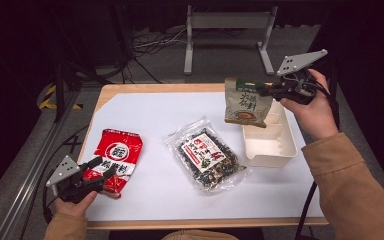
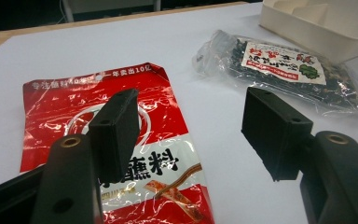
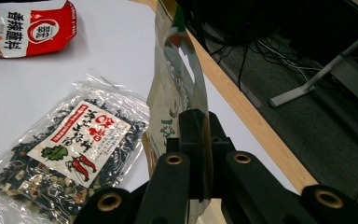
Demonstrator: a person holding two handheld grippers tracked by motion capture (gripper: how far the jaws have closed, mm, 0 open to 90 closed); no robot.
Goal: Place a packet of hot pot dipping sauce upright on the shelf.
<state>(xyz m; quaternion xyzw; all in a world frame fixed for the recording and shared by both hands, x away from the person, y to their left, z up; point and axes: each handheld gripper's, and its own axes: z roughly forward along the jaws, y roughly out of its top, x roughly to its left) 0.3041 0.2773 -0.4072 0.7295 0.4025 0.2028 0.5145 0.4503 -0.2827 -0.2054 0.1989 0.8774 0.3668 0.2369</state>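
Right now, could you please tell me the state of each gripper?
Left gripper: open, over the red packet.
Right gripper: shut on the beige pouch.

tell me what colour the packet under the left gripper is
Red, with a white band and dark lettering; the red packet shows best in the left gripper view.

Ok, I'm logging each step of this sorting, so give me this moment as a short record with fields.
right gripper: shut on the top edge of the beige packet, held in the air over the white bin's far end
left gripper: open, jaws over the red packet's lower part
red packet: flat on the white sheet
clear packet: flat on the sheet, beside the bin
white bin: nothing seen inside
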